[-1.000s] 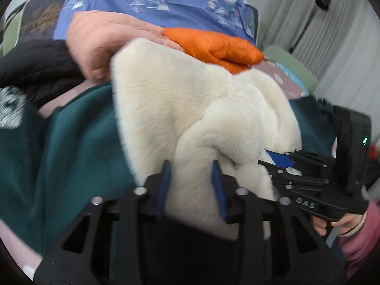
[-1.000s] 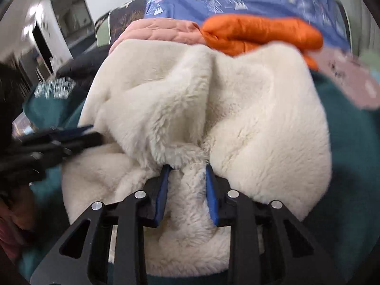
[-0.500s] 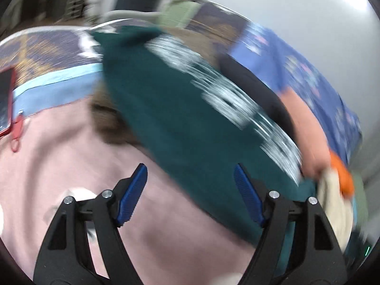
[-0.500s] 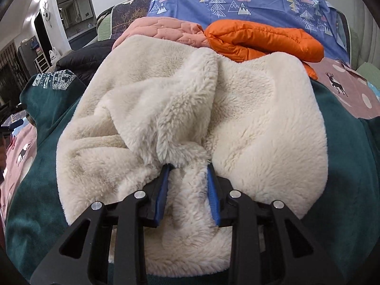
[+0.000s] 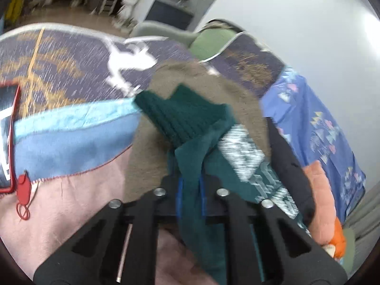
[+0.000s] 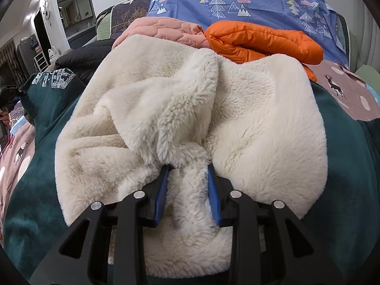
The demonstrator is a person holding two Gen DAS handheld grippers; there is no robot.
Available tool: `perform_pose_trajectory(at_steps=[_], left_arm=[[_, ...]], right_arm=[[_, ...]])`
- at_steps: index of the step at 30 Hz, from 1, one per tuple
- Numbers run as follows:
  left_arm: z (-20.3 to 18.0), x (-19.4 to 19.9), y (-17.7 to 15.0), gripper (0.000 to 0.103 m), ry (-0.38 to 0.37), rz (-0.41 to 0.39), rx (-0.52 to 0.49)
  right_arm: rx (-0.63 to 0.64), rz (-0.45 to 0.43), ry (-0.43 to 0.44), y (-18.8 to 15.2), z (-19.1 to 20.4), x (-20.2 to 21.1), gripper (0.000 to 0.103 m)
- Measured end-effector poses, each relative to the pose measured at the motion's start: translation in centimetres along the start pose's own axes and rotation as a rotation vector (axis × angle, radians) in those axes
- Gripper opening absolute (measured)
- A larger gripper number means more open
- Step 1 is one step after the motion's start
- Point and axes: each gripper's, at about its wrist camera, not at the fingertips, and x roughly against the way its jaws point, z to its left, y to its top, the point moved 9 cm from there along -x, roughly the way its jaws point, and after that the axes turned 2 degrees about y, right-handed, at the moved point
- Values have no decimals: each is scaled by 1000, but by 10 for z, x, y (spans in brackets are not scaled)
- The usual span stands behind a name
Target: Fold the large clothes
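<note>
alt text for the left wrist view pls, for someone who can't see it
The left gripper is shut on a fold of a dark green garment, whose ribbed cuff lies just ahead on a bed. A red-cased phone lies at the far left.

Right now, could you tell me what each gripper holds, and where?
Left gripper: dark green sweatshirt, below its ribbed cuff. Right gripper: its cream fleece lining, bunched.

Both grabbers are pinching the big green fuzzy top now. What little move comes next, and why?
Probably lifting the sleeve across toward the cream lining. The left gripper has just closed on the green sleeve below its ribbed cuff, while the right gripper pins the fleece lining, so the sleeve looks ready to fold inward.
</note>
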Motion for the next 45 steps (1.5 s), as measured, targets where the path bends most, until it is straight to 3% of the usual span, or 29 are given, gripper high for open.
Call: perform_pose_trajectory(at_steps=[4, 8, 11, 14, 17, 19, 20, 21, 25, 31, 32, 33, 36, 39, 40, 42, 43, 45], left_arm=[[-81, 48, -5, 10, -152, -46, -155], [-199, 119, -35, 10, -384, -59, -364], [-296, 171, -83, 10, -576, -26, -527], [-384, 208, -151, 11, -751, 57, -674], [-449, 223, -228, 13, -854, 161, -799], [-476, 219, -278, 24, -869, 239, -883], [-483, 216, -296, 42, -864, 263, -912], [-487, 212, -312, 49, -852, 273, -934], [-473, 190, -330, 49, -825, 304, -917], [-392, 135, -327, 50, -650, 355, -835], [-379, 131, -328, 51, -638, 375, -816], [-368, 128, -329, 52, -627, 394, -801], [-339, 108, -339, 54, -563, 429, -788], [-325, 96, -359, 55, -543, 469, -778], [-323, 94, -363, 56, -539, 468, -782], [-324, 93, -370, 58, -526, 443, -805], [-325, 95, -369, 58, -528, 438, -804], [-330, 103, -364, 58, -567, 448, -787]], right_arm=[[-1, 0, 2, 0, 0, 0, 33], [-8, -3, 10, 0, 0, 1, 33], [-17, -5, 21, 0, -1, 2, 33], [-35, -5, 47, 0, -3, 5, 33], [-89, 29, 111, 2, -9, 18, 33], [-150, 33, 176, 1, -17, 40, 34], [-167, 29, 190, 0, -23, 49, 39], [-185, 21, 202, -2, -30, 61, 41], [-223, -14, 226, -15, -59, 92, 59], [-320, -31, 313, -10, -75, 98, 78], [-349, -40, 307, -4, -80, 97, 88], [-386, -53, 298, 3, -88, 96, 91], [-491, -83, 243, 21, -113, 92, 92], [-564, -132, 114, 40, -135, 83, 92], [-554, -107, 94, 43, -132, 73, 91], [-519, -68, 141, 47, -119, 61, 23], [-506, -85, 144, 52, -113, 66, 14], [-407, -233, 122, 71, -102, 106, 11]])
